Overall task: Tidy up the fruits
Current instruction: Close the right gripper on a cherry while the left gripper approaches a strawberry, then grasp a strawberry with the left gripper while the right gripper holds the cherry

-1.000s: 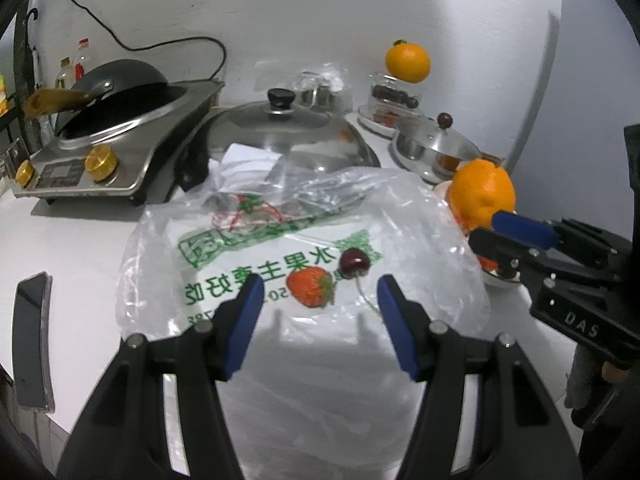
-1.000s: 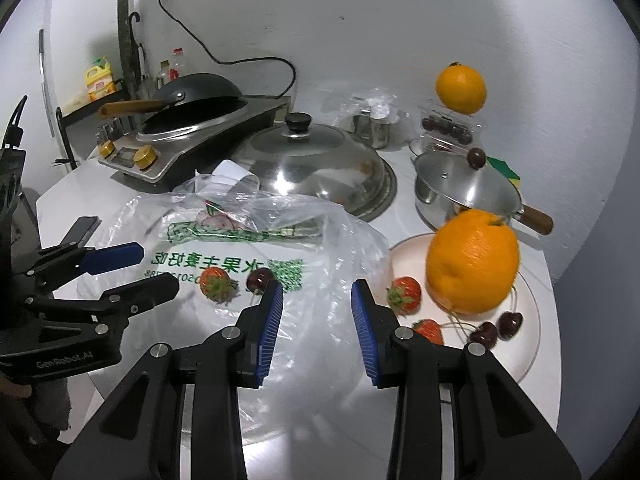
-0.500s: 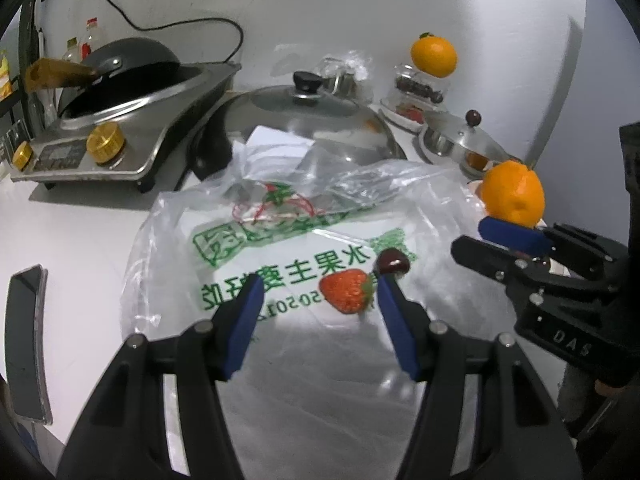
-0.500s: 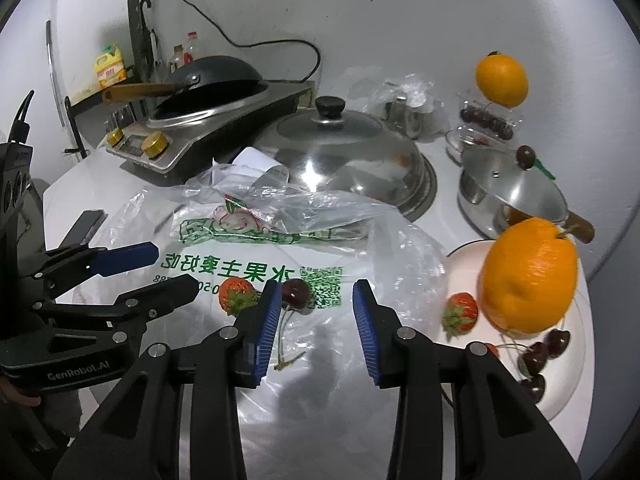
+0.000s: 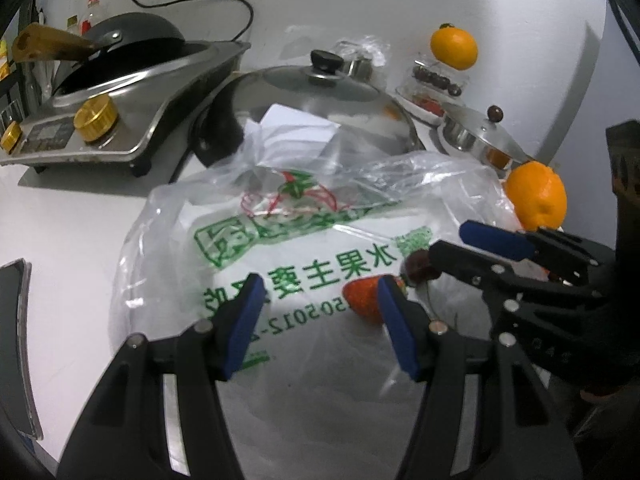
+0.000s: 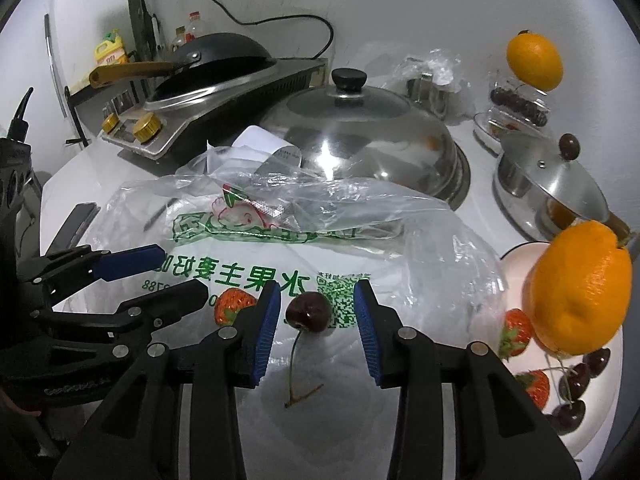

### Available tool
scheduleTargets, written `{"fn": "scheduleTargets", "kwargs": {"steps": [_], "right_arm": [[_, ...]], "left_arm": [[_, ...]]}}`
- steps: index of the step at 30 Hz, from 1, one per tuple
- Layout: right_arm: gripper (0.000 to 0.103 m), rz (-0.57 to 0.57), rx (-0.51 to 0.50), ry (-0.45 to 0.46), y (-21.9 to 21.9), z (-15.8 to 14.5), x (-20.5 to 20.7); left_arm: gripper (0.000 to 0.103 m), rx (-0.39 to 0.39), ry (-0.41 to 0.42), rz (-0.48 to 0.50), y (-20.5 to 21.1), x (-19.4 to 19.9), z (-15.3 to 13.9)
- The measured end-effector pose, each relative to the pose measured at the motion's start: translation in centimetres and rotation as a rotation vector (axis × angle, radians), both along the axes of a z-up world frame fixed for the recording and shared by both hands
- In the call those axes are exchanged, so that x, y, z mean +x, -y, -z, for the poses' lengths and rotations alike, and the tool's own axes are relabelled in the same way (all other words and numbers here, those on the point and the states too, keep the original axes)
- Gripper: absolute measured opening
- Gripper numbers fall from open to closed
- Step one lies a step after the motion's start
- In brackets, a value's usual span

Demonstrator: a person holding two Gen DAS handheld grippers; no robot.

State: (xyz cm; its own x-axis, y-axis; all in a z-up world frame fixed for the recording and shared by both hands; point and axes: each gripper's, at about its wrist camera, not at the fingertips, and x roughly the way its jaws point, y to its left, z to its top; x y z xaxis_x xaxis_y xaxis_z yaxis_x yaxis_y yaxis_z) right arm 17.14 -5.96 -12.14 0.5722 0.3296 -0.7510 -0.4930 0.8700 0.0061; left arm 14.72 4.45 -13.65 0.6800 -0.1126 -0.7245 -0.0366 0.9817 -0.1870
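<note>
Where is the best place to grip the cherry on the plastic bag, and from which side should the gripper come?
Probably grip the cherry by its round body, from above and stem-side, with the right gripper straddling it. The thin stem trails toward the camera, leaving both flanks free.

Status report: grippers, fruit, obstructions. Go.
Right gripper open, straddling cherry, no contact. Left gripper open, empty, beside strawberry. Both fruits loose on plastic bag. Nothing blocking.

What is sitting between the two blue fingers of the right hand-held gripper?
A dark cherry on its stem, lying on the plastic bag. The right hand-held gripper frames it without touching, as its own wrist view shows.
</note>
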Motion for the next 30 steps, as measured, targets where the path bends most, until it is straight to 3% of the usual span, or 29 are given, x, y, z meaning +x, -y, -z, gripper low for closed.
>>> {"fn": "scheduleTargets", "kwargs": {"steps": [25, 30], "right_arm": [[0.04, -0.014, -0.008, -0.076, -0.7, 2.8, 1.1], [0.032, -0.025, 0.002, -0.072, -0.2, 2.6, 1.0]], "left_arm": [[0.06, 0.008, -0.016, 0.012, 0.5, 0.7, 0.4], [0.06, 0.011, -0.016, 0.021, 1.1, 0.7, 0.2]]}}
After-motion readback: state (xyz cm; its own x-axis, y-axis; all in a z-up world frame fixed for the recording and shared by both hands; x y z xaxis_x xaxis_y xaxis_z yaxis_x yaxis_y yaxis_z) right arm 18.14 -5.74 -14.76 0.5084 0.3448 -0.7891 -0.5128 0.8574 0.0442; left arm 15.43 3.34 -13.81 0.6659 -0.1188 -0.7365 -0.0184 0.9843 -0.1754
